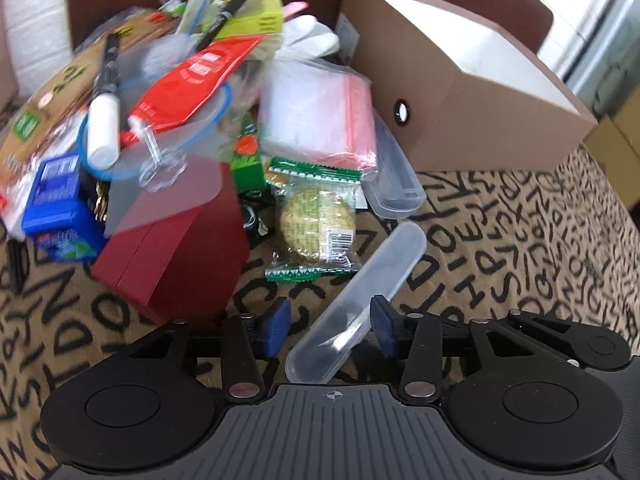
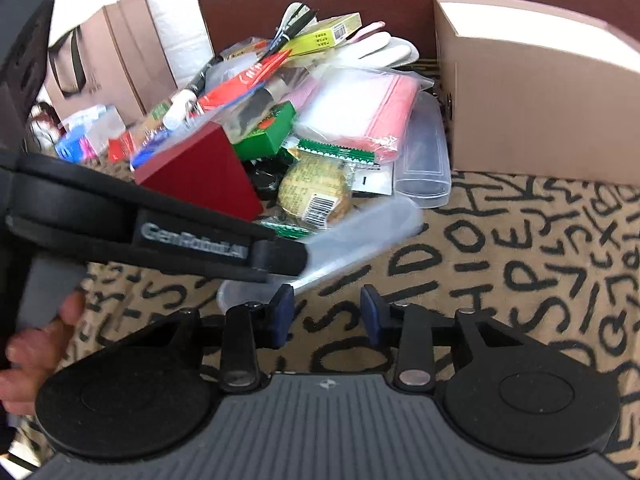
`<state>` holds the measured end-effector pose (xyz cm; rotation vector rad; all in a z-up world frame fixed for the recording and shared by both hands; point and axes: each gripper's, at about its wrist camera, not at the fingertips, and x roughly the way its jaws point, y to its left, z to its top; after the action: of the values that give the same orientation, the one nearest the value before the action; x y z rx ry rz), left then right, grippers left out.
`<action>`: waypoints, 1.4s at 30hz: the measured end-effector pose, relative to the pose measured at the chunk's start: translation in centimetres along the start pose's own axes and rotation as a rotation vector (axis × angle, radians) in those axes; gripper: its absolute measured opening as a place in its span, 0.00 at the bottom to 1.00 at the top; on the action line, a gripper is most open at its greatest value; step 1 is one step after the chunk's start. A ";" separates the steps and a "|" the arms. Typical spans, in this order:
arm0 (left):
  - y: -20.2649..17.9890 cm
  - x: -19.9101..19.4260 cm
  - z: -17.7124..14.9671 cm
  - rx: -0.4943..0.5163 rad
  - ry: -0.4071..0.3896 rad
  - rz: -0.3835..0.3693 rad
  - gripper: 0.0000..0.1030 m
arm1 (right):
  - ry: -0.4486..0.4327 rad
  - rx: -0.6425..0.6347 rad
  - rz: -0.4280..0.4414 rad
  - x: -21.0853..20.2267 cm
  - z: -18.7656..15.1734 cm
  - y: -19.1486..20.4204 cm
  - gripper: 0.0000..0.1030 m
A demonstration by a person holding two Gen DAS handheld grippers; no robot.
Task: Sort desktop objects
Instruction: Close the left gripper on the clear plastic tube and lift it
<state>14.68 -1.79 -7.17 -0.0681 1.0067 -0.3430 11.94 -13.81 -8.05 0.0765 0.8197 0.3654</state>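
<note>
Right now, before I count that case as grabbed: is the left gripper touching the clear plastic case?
Cannot tell. In the left wrist view the clear plastic case lies between the left gripper's pads, but no pad plainly presses it; the right wrist view is blurred there.

We can read "GenRobot.AI" in raised grey letters along the black arm of the left gripper [image 2: 298, 258], seen from the right wrist. The tan cloth [image 1: 500, 264] carries scattered black hand-drawn capitals that form no word we can make out. A barcode sits on the biscuit packet [image 2: 316, 196]; its print and other labels are too blurred to read
</note>
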 end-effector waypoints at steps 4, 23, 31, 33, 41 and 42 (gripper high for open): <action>0.7 -0.7 0.3 -0.004 -0.012 0.001 0.58 | -0.020 -0.024 0.021 -0.3 0.0 1.2 0.56; -1.3 0.8 0.3 0.062 0.071 -0.074 0.44 | -0.051 0.020 -0.099 0.5 -0.3 1.8 0.63; -3.6 0.7 -0.1 0.063 0.075 -0.174 0.44 | -0.041 0.074 -0.167 -2.0 -2.0 -1.5 0.62; -3.6 0.6 0.0 0.064 0.074 -0.167 0.50 | -0.043 0.073 -0.177 -2.3 -2.2 -1.6 0.62; -1.9 0.4 0.9 0.007 0.053 -0.094 0.56 | -0.072 0.053 -0.103 -1.0 -1.3 1.0 0.63; -2.2 0.5 1.0 0.017 0.055 -0.093 0.58 | -0.062 0.055 -0.105 -0.5 -1.2 1.1 0.63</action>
<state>15.17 -4.09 -6.59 -0.0909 1.0570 -0.4402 10.45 -12.99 -8.31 0.0957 0.7693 0.2402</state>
